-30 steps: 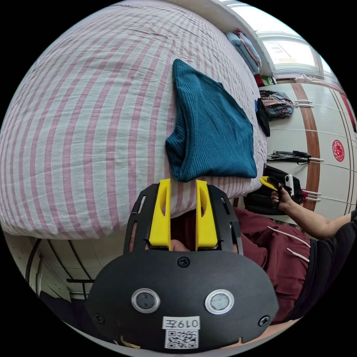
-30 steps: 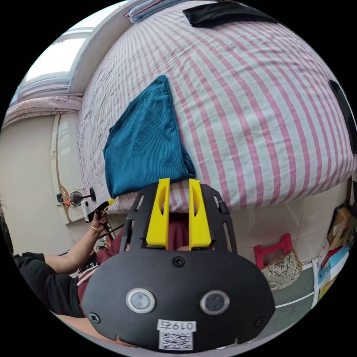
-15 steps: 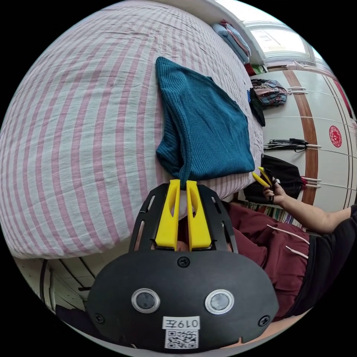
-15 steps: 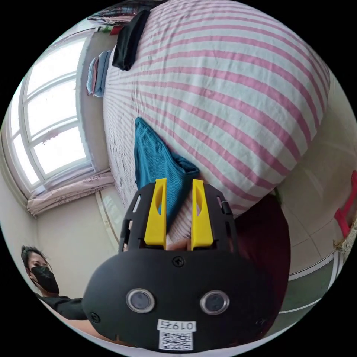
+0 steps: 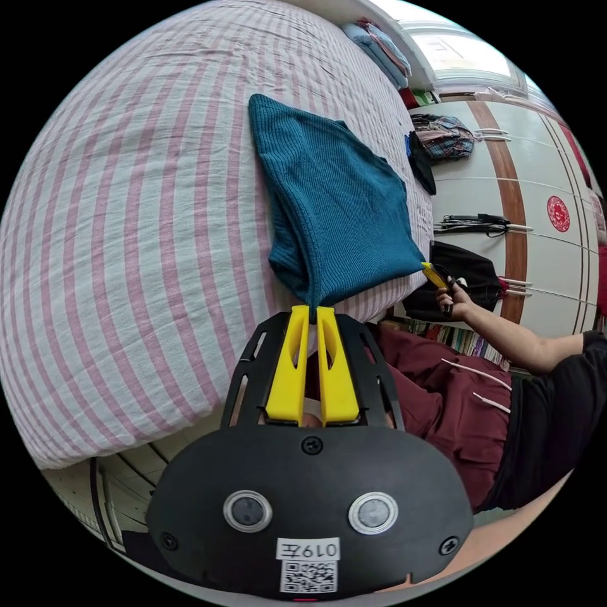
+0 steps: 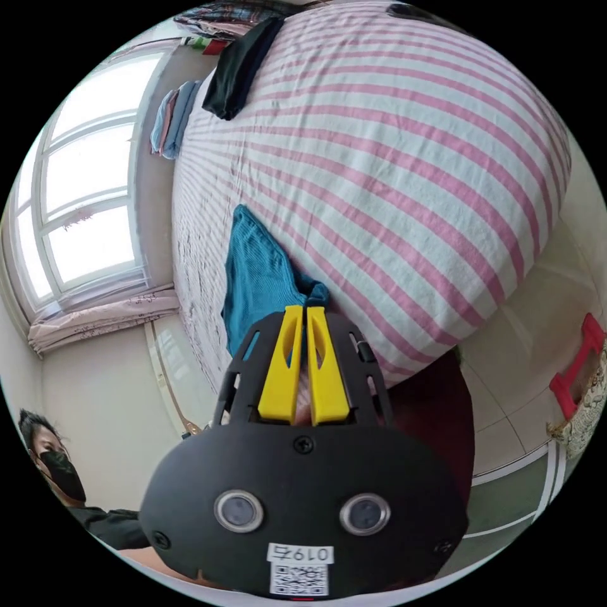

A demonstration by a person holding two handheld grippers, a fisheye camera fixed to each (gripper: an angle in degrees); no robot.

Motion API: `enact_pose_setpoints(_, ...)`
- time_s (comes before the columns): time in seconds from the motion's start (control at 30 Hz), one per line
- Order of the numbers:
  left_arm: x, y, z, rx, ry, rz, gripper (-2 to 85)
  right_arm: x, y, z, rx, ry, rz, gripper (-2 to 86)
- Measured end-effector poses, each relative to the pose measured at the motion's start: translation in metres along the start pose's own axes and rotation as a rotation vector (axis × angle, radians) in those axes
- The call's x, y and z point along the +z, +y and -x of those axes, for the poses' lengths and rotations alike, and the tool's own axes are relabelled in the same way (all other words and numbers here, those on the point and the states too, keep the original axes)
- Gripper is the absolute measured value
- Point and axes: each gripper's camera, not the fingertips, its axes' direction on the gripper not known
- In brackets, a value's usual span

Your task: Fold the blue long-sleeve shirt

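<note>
Right gripper (image 6: 301,308) jaws have closed since half a second ago, so I'm now pinching both near corners of the already folded blue shirt (image 5: 335,208), left gripper (image 5: 308,308) nipping at 6 o'clock, near the striped bed (image 5: 126,221) edge; probably one fold remaining.

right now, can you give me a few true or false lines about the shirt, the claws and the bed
1. The shirt lies on a striped bed. True.
2. The left claw is wide open, away from the shirt. False: its jaws are closed on the shirt's near corner.
3. The right claw pinches a corner of the shirt. True.
4. The shirt is spread flat with both sleeves out. False: it is folded into a compact shape, no sleeve spread out.
5. A black garment lies farther up the bed. True.
</note>
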Motion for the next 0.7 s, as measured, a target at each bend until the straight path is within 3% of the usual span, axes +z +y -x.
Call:
enact_pose_setpoints(0.17, 0.017, -0.009, 0.020, -0.119, 0.033, 0.083, 1.2, 0.008, -0.013, 0.015, -0.036, 0.133, 0.081, 0.4)
enact_pose_setpoints(0.33, 0.028, -0.013, 0.023, -0.128, 0.068, 0.120, 1.8, 0.014, -0.025, 0.033, -0.034, 0.121, 0.103, 5.7)
enact_pose_setpoints(0.57, 0.002, 0.002, 0.031, -0.171, 0.087, 0.034, 1.5, -0.001, -0.048, 0.063, -0.098, 0.132, 0.209, 10.8)
enact_pose_setpoints(0.7, -0.015, -0.009, -0.008, -0.031, 0.029, -0.077, 1.1, -0.016, -0.058, 0.080, -0.135, 0.143, 0.237, 11.4)
